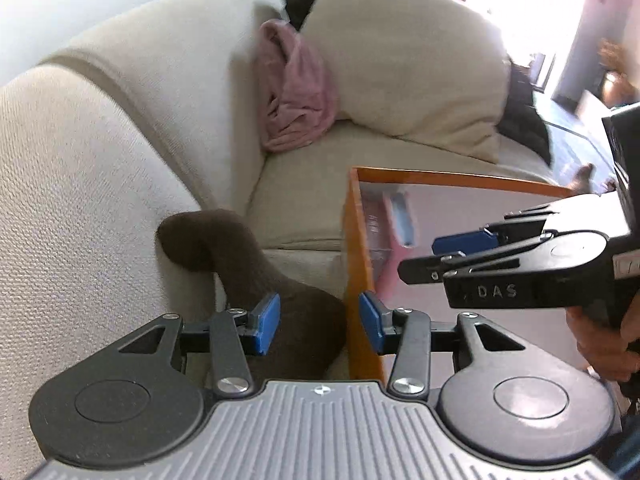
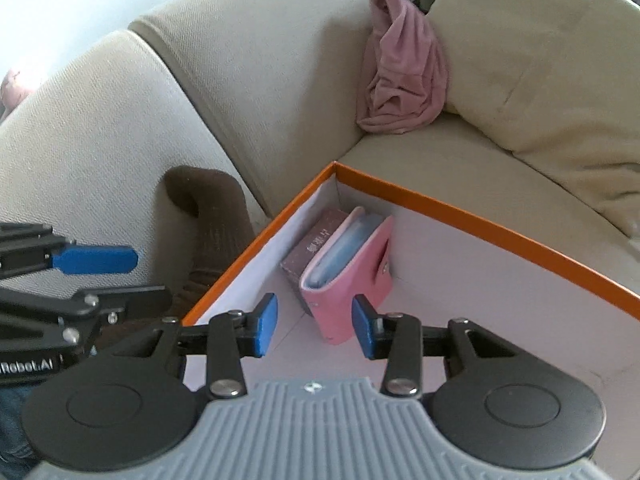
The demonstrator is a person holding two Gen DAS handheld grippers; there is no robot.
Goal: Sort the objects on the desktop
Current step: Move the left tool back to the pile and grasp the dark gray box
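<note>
An orange-rimmed white box [image 2: 460,204] stands on the sofa seat. In its far corner a pink card wallet [image 2: 352,280] stands upright against a dark brown small box [image 2: 316,240]. My right gripper [image 2: 314,328] is open and empty, held above the box just in front of the wallet. My left gripper [image 1: 318,328] is open and empty, over the box's left wall [image 1: 358,260] and a brown sock [image 1: 256,276]. The right gripper also shows in the left wrist view [image 1: 460,256], over the box.
A beige sofa armrest [image 1: 80,200] lies to the left. A pink cloth [image 2: 404,64] and a cream cushion [image 2: 540,60] lie at the sofa back. The brown sock [image 2: 216,216] hangs beside the box. A dark garment [image 1: 524,120] lies behind the cushion.
</note>
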